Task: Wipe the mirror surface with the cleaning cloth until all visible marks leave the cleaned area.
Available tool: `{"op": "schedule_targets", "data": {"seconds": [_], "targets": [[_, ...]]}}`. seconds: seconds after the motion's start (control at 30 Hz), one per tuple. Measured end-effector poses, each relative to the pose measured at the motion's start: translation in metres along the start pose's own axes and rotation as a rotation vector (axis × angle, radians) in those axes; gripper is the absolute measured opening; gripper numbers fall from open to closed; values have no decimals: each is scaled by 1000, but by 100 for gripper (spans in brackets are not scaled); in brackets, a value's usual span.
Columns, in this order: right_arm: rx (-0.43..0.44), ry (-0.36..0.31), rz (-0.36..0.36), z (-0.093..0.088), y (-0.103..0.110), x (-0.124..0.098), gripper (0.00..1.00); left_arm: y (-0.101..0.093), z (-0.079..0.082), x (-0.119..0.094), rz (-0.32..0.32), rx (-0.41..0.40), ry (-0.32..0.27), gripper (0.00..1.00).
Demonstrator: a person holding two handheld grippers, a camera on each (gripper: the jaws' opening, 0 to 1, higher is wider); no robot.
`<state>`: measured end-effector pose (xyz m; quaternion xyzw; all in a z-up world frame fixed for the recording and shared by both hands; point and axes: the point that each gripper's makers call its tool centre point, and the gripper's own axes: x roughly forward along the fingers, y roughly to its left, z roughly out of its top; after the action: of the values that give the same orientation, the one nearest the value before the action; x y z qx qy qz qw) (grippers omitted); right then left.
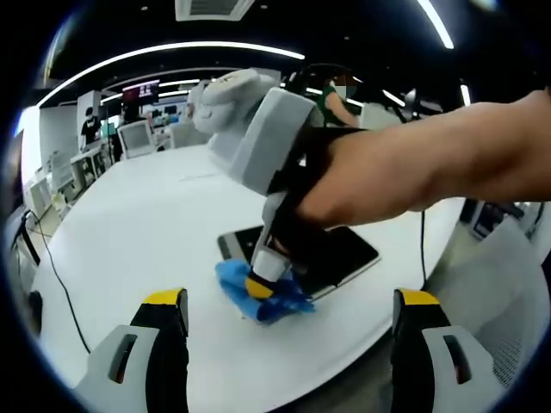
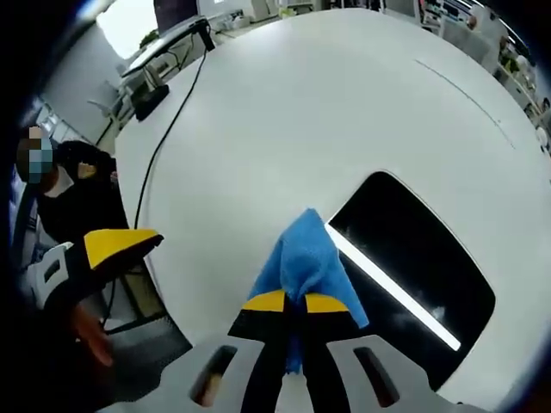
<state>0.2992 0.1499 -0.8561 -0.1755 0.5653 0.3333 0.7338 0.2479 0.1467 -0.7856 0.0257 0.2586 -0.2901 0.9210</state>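
On the mirror point(image 2: 413, 275), right claw point(image 2: 294, 303) grips the cloth point(image 2: 306, 258); left claw point(image 1: 288, 303) gapes.

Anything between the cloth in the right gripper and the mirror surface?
Nothing visible. The right gripper is shut on the blue cleaning cloth, which already lies at the mirror's near edge on the white table; the glass beyond is bare.

White round table point(image 2: 284, 103), black cable point(image 2: 164, 142), ceiling light strips point(image 1: 172, 50)
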Motion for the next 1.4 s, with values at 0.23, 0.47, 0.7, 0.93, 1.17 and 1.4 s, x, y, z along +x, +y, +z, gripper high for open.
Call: {"op": "schedule_targets", "data": {"seconds": [0.23, 0.47, 0.7, 0.93, 1.17, 1.4], "targets": [[-27, -16, 4, 1, 1, 1, 0, 0, 0, 0, -1, -2, 1, 99], [-57, -18, -3, 2, -1, 5, 0, 0, 0, 0, -3, -1, 5, 99], [-80, -24, 0, 2, -1, 5, 0, 1, -1, 0, -1, -6, 6, 99], [-136, -42, -7, 2, -1, 5, 0, 0, 0, 0, -5, -3, 8, 99], [-137, -45, -7, 3, -2, 6, 0, 0, 0, 0, -3, -6, 5, 99], [-144, -31, -14, 3, -3, 6, 0, 2, 1, 0, 2, -11, 0, 99]]}}
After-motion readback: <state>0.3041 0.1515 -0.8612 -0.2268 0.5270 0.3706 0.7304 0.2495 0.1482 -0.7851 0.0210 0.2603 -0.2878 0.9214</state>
